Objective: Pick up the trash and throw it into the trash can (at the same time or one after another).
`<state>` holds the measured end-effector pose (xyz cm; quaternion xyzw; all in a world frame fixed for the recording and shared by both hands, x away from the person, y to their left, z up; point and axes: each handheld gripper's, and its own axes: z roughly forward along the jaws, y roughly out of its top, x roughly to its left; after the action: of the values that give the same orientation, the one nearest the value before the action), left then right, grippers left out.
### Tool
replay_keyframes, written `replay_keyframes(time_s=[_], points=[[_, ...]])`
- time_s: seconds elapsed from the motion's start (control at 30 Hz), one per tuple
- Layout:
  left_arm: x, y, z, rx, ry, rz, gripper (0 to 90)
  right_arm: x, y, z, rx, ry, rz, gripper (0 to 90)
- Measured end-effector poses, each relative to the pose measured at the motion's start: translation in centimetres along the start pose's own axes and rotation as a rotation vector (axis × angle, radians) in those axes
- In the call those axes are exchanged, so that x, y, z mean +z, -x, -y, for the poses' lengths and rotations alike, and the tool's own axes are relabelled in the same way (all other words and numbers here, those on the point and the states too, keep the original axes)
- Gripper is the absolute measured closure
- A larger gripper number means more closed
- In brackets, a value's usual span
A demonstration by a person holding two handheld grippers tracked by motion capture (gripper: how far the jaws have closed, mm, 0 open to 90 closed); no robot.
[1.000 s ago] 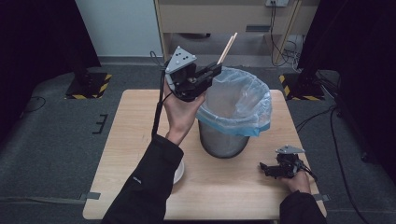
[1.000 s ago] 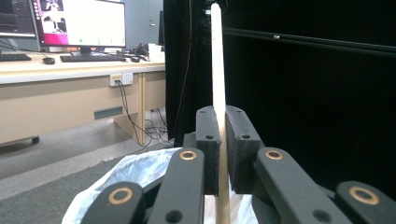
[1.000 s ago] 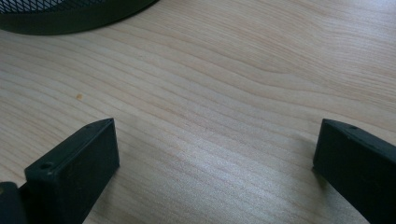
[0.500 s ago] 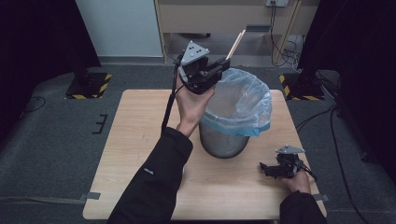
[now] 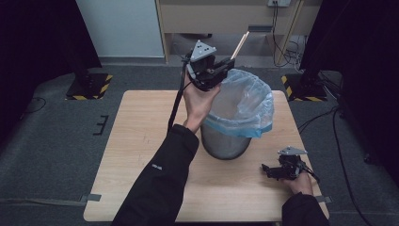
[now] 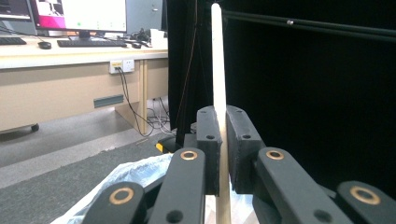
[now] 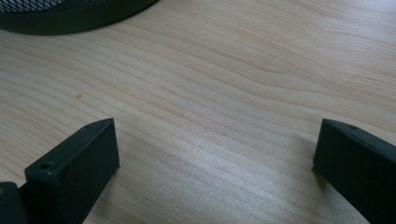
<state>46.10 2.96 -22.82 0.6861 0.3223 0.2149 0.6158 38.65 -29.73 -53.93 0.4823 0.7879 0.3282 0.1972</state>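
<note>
Stick held over the lined bin

The left gripper point(image 5: 221, 70) is clenched on a wooden stick point(image 6: 218, 70), upright between its jaws above the bin point(image 5: 235, 117) rim; carry it over the opening, tip down, before letting go. The right gripper point(image 5: 275, 170) rests released on the counter point(image 5: 141, 141) beside the bin.

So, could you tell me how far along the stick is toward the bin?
Done: the left gripper has picked up and clamps the stick. In hand: it is held above the lined bin's rim. Left: drop it in. The right gripper rests open on the table.
</note>
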Motion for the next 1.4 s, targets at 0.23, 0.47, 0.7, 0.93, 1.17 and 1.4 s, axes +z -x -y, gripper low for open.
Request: replay_keyframes(time_s=[0.23, 0.47, 0.7, 0.93, 1.17, 1.4], points=[[1.0, -0.2, 0.3, -0.005, -0.015, 0.013, 84.3, 0.0, 0.0, 0.0, 0.0, 0.0, 0.0, 0.4], [1.2, -0.2, 0.3, 0.004, -0.004, 0.03, 66.4, 0.0, 0.0, 0.0, 0.0, 0.0, 0.0, 0.4], [-0.4, -0.1, -0.2, 0.007, 0.019, 0.034, 56.3, 0.0, 0.0, 0.0, 0.0, 0.0, 0.0, 0.4], [-3.8, -0.5, -0.3, 0.012, 0.046, 0.031, 43.4, 0.0, 0.0, 0.0, 0.001, 0.002, 0.001, 0.4], [-8.0, -1.3, 0.5, 0.022, 0.064, 0.03, 37.2, 0.0, 0.0, 0.0, 0.001, 0.002, 0.001, 0.4], [-12.5, -2.4, 3.8, 0.044, 0.036, 0.002, 31.9, 0.0, 0.0, 0.0, -0.001, -0.002, -0.001, 0.4]])
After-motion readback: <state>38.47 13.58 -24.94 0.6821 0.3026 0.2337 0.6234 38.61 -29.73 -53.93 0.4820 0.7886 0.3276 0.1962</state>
